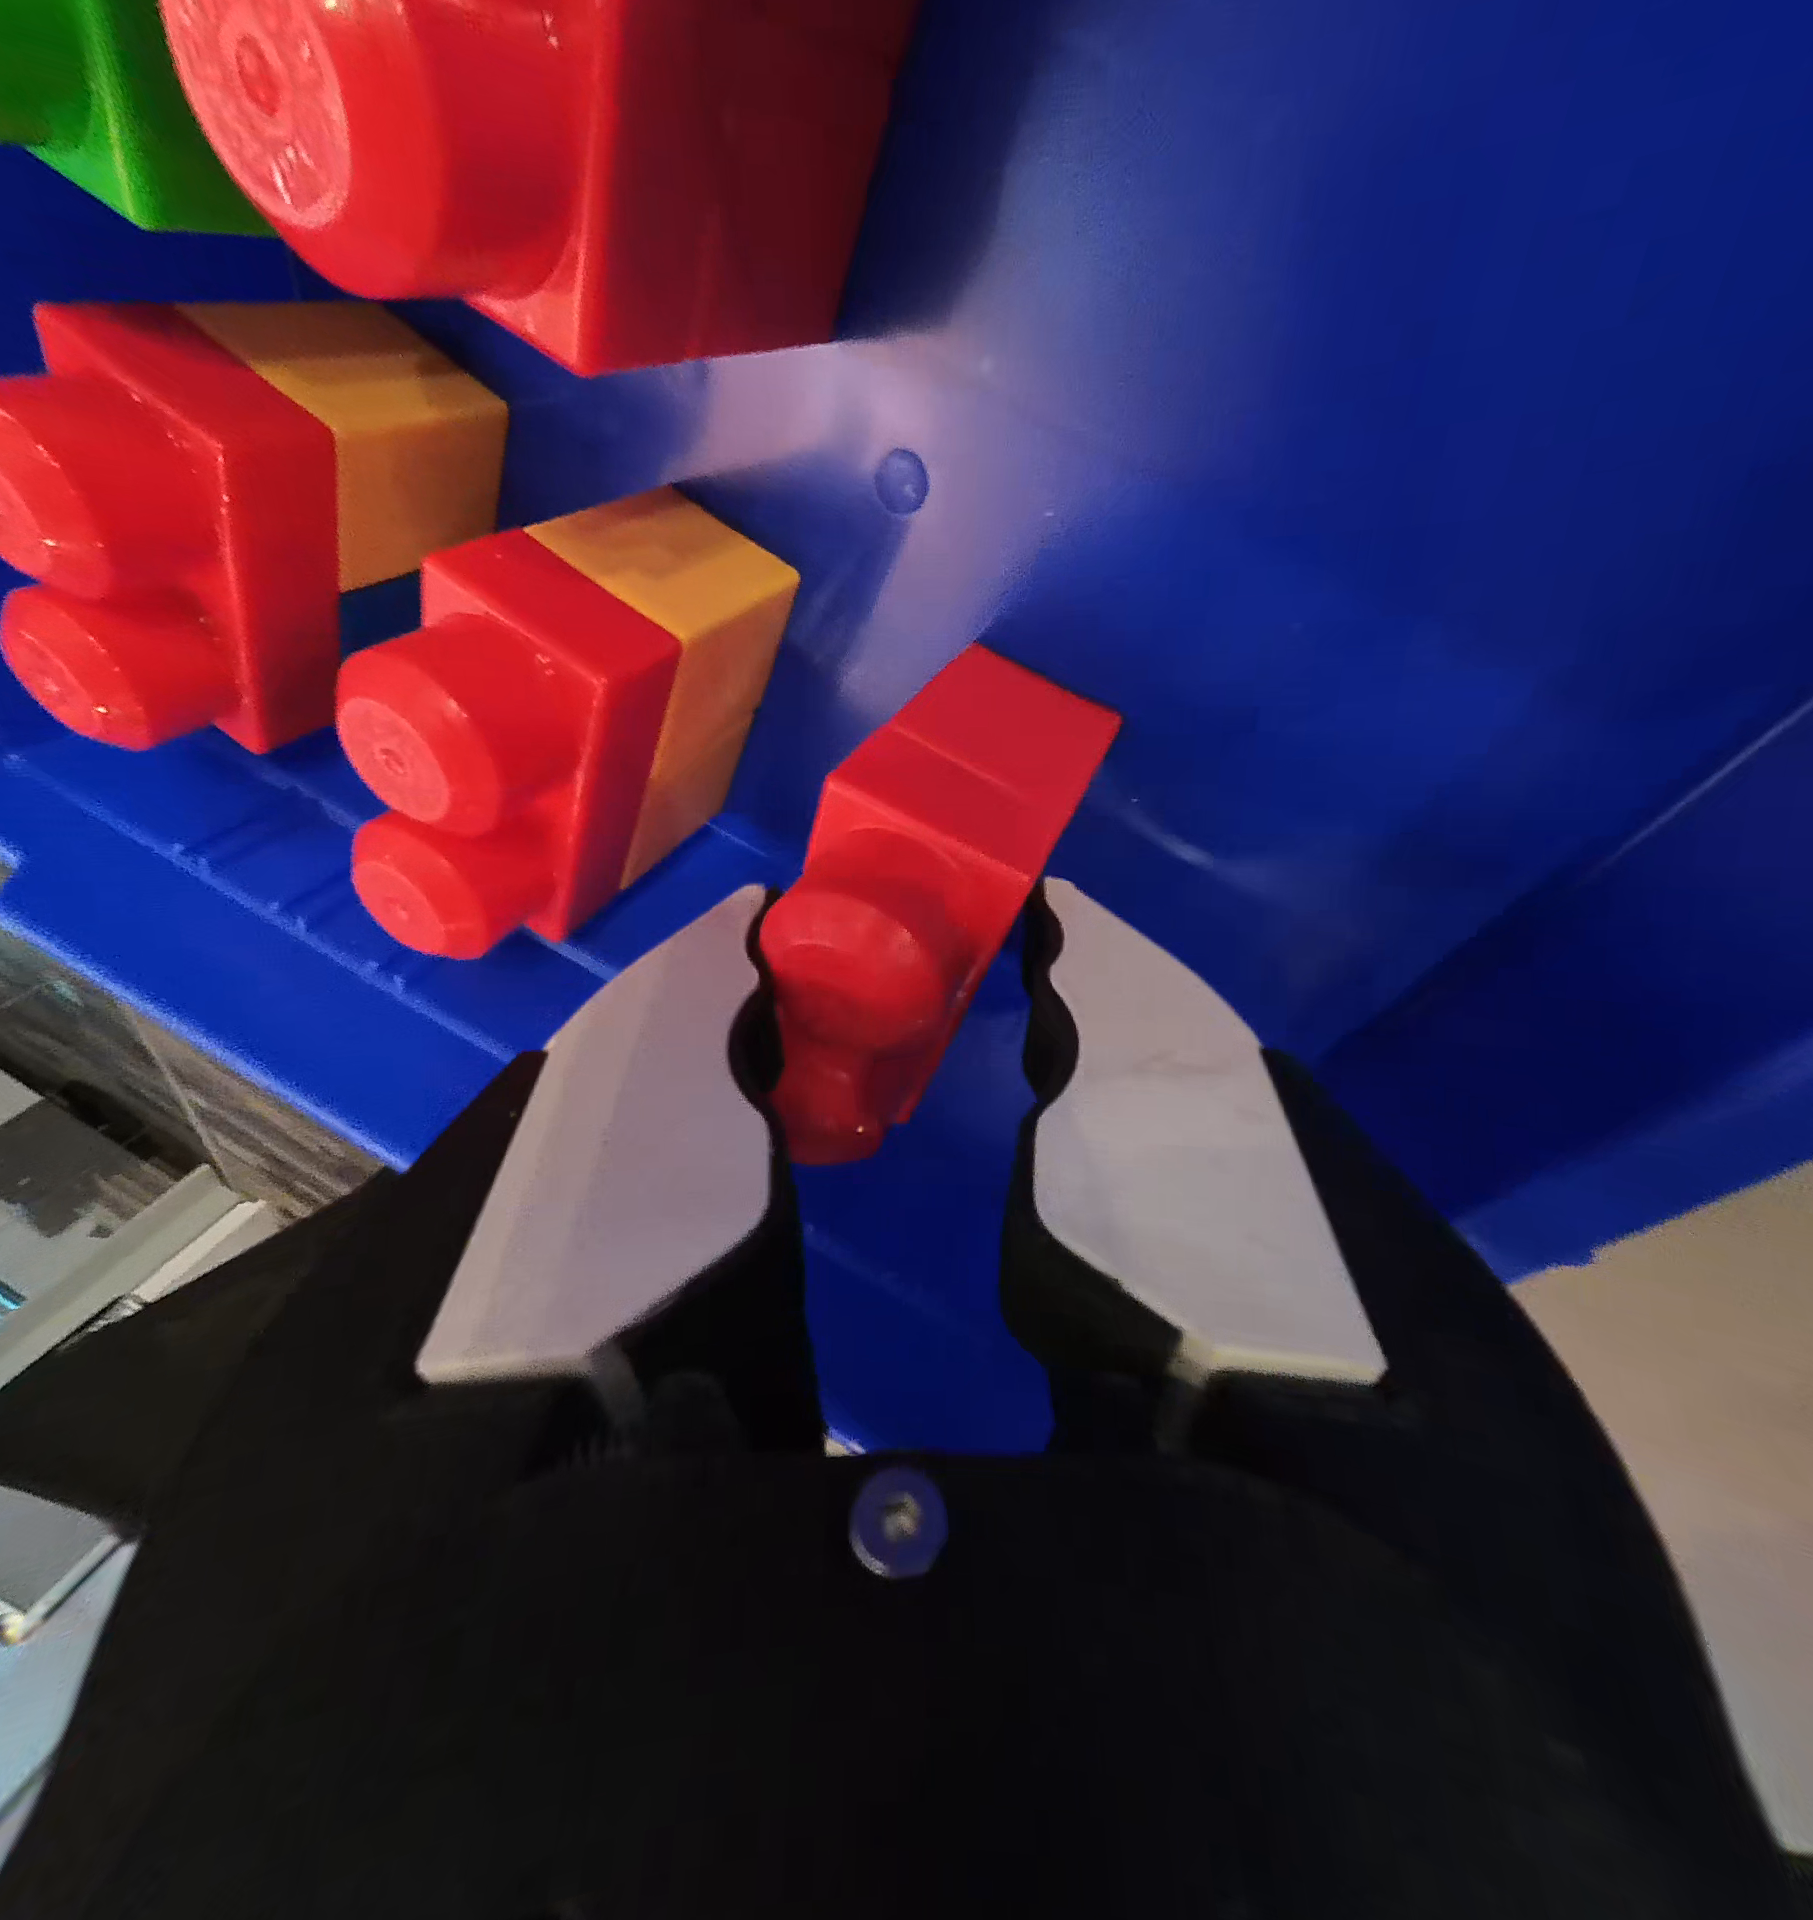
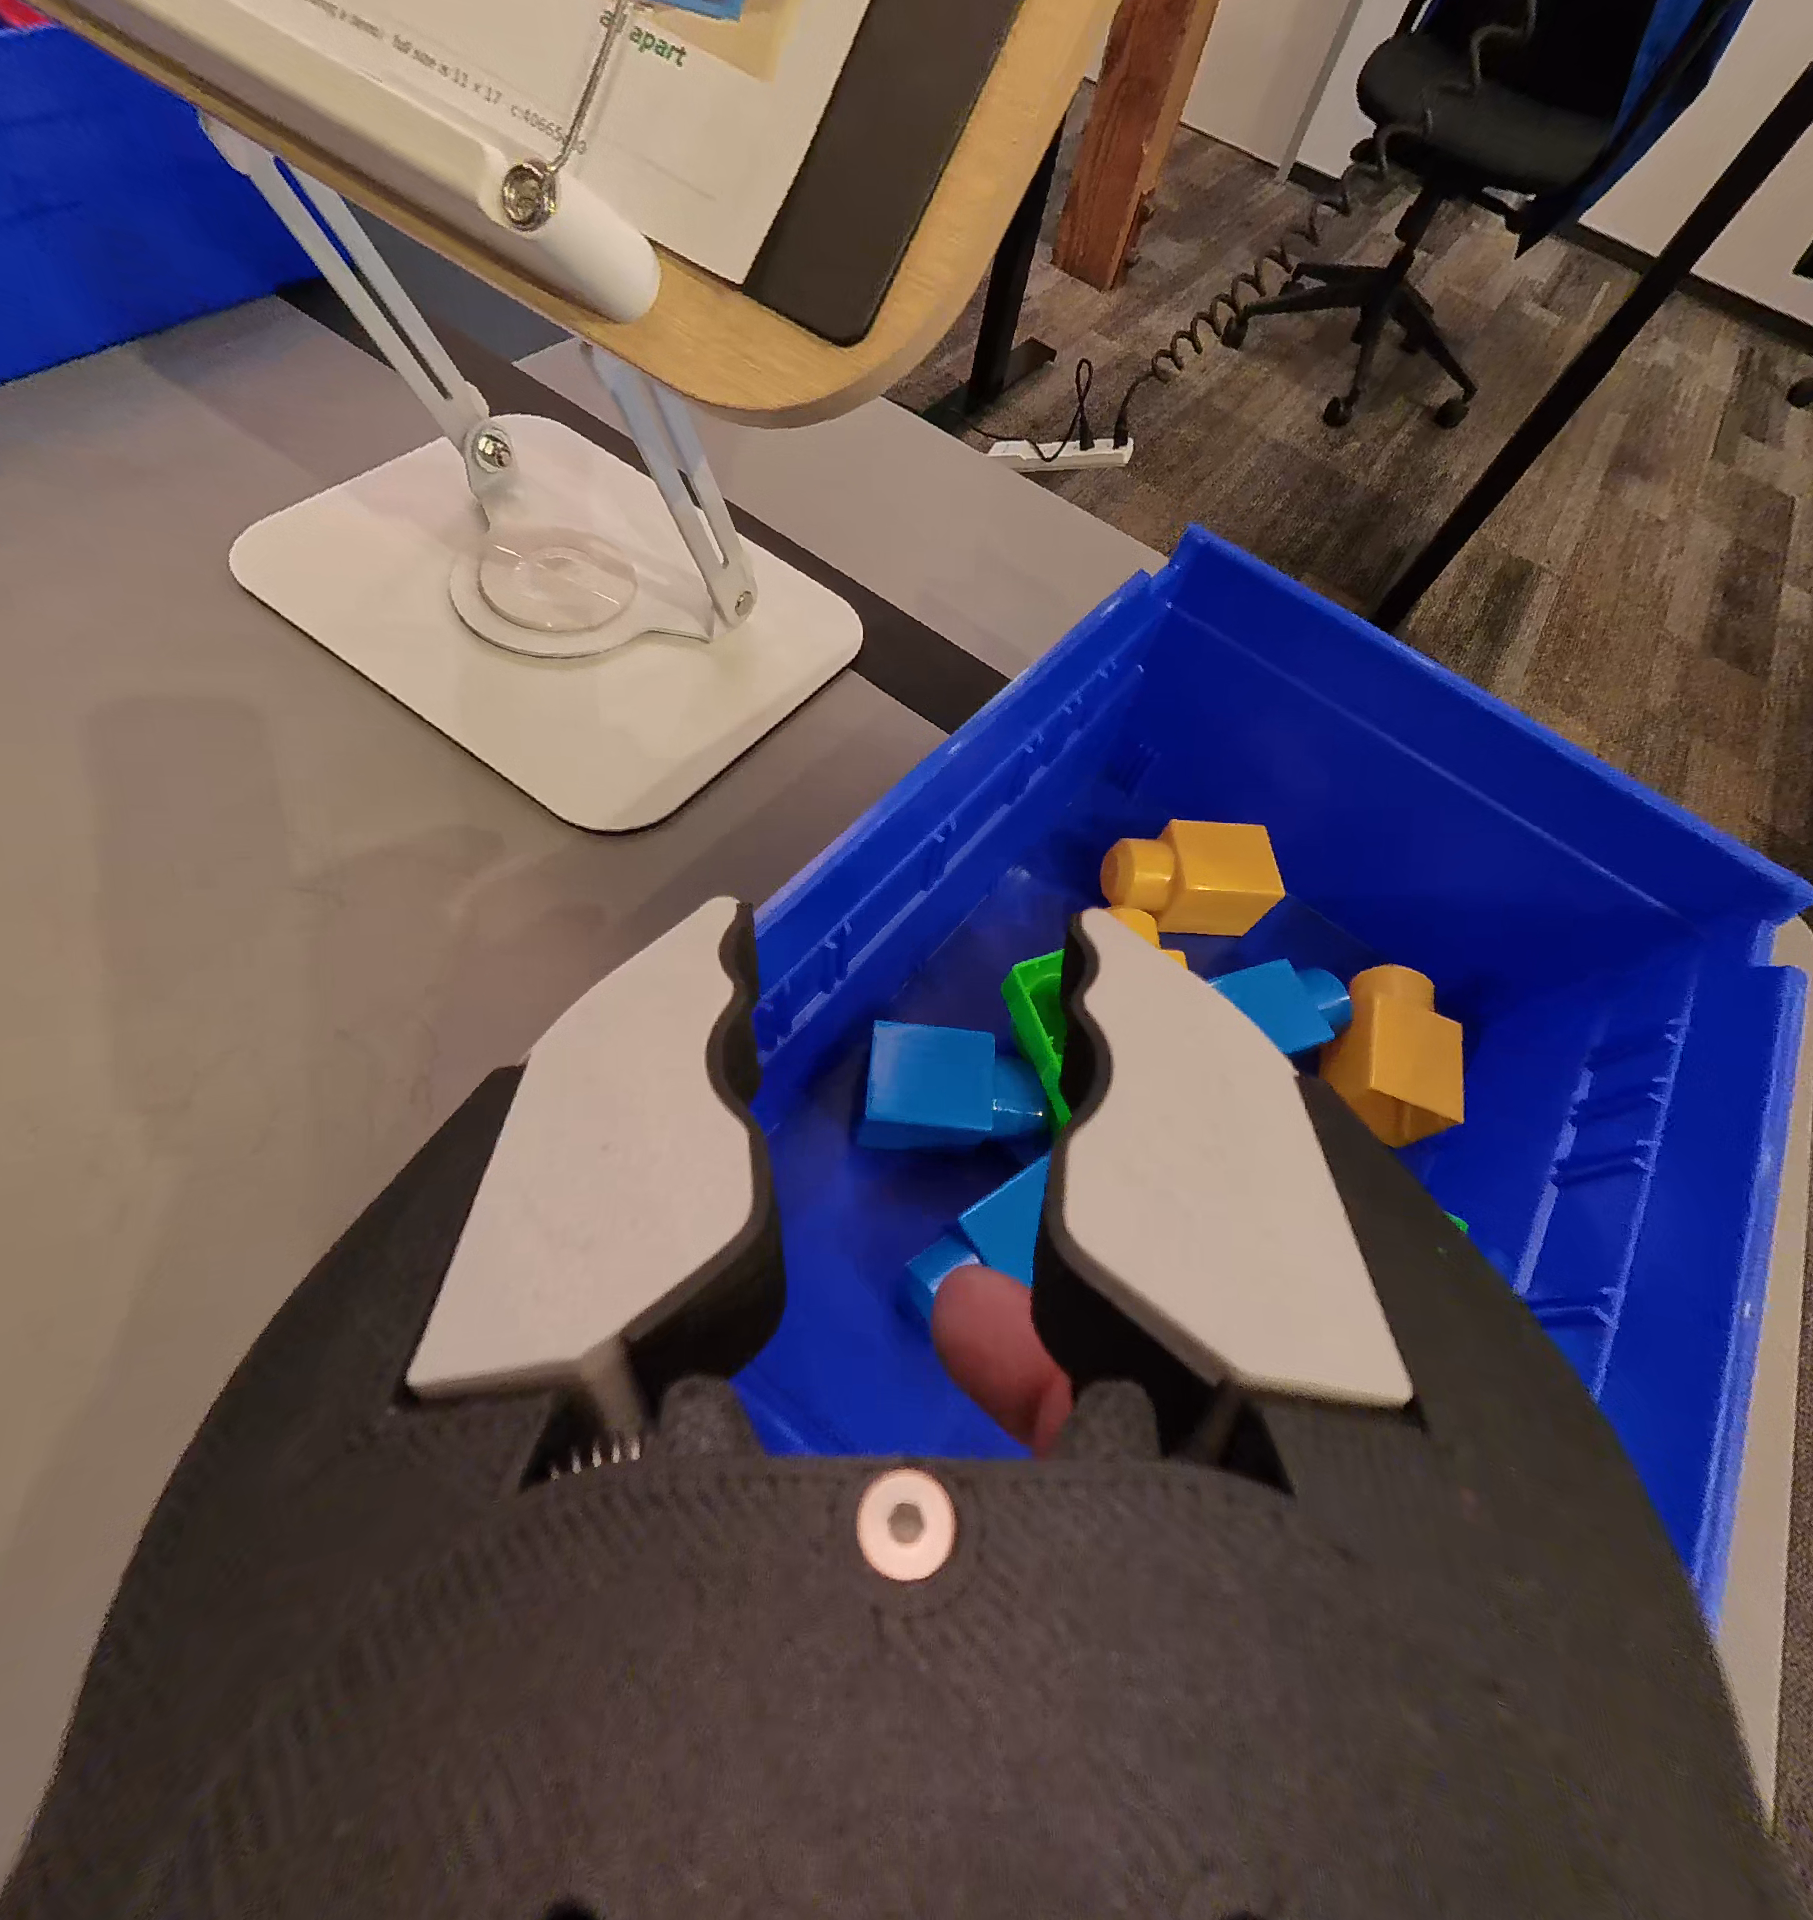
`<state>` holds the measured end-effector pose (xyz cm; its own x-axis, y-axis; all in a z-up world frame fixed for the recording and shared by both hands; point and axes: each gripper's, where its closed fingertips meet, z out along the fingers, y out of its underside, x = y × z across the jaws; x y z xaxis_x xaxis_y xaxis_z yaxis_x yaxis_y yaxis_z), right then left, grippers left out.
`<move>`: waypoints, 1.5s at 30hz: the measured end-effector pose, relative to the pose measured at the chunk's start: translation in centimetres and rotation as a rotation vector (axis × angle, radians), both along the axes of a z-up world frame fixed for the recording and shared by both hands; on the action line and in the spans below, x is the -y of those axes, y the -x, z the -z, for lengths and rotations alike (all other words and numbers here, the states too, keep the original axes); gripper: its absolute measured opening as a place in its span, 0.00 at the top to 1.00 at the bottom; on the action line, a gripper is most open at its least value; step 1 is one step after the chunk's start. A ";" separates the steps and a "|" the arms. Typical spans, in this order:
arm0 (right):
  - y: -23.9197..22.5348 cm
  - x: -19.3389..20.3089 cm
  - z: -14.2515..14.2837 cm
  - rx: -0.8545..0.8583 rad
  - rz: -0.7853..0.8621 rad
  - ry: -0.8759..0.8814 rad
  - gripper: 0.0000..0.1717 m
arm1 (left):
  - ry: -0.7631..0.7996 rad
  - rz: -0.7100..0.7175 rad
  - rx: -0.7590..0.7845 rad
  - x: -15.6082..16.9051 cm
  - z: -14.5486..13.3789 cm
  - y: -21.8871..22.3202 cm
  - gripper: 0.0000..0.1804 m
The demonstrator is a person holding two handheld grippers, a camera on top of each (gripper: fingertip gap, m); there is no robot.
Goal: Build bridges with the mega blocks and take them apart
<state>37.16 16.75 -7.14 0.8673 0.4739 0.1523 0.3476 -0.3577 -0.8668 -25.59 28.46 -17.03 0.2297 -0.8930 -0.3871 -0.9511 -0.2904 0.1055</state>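
Pinching a glossy red two-stud block (image 1: 912, 935) inside the smooth blue bin (image 1: 1401, 520), my left hand-held gripper (image 1: 897, 914) points downward. My right hand-held gripper (image 2: 902, 935) hangs spread above another block-filled bin (image 2: 1401, 727) on the bench (image 2: 206, 935).

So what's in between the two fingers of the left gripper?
A red block, studs pointing back at the camera, sits between the left gripper fingers, seen in the left wrist view.
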 end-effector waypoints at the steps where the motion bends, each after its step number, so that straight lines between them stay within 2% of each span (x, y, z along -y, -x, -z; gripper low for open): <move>1: 0.1 0.0 -0.1 0.001 -0.004 -0.002 0.67 | 0.017 -0.014 0.013 0.4 0.0 -0.2 0.76; 5: 0.6 0.2 -0.3 0.000 -0.020 -0.009 0.68 | 0.067 -0.063 0.062 1.4 -0.1 -0.7 0.77; 7: 1.0 0.3 -0.3 0.003 -0.029 -0.011 0.68 | 0.099 -0.072 0.062 1.7 0.6 -0.9 0.75; 10: 1.4 0.4 -0.4 0.004 -0.041 -0.014 0.69 | 0.088 -0.050 -0.047 1.7 2.2 0.1 0.68; 13: 1.6 0.5 -0.5 0.003 -0.047 -0.022 0.70 | 0.091 -0.080 0.073 1.7 1.9 -1.1 0.76; 16: 1.9 0.6 -0.7 -0.001 -0.056 -0.029 0.70 | 0.073 -0.094 0.113 1.7 1.3 -1.2 0.76; 19: 3.0 1.3 -2.0 0.001 -0.109 -0.097 0.73 | 0.011 -0.158 0.328 1.9 -1.2 -2.9 0.77; 22: 5.5 2.8 -4.6 0.036 -0.221 -0.233 0.76 | -0.028 -0.196 0.682 3.4 -5.8 -7.0 0.77; 24: 8.4 4.4 -6.4 0.082 -0.329 -0.335 0.83 | 0.038 -0.166 0.993 5.9 -9.5 -11.5 0.77; 27: 13.2 6.9 -7.9 0.141 -0.491 -0.420 0.87 | 0.161 -0.079 1.369 10.3 -14.3 -17.6 0.77; 32: 21.3 10.5 -9.8 0.134 -0.721 -0.558 0.88 | 0.434 0.027 1.723 17.5 -16.5 -26.1 0.77; 36: 26.3 12.2 -8.2 0.171 -0.870 -0.592 0.89 | 0.639 0.042 1.884 21.6 -16.2 -30.2 0.77; 40: 28.7 13.6 -6.6 0.183 -0.960 -0.608 0.89 | 0.754 0.024 1.911 23.8 -14.9 -32.2 0.77; 45: 29.7 13.6 -4.9 0.245 -0.973 -0.603 0.88 | 0.868 0.028 1.894 25.8 -13.8 -33.6 0.77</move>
<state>7.45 3.19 -2.24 0.0950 0.7156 0.6920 0.4296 0.5976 -0.6770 8.02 2.66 -3.26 -0.2643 -0.6822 0.6817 -0.0291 -0.7009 -0.7127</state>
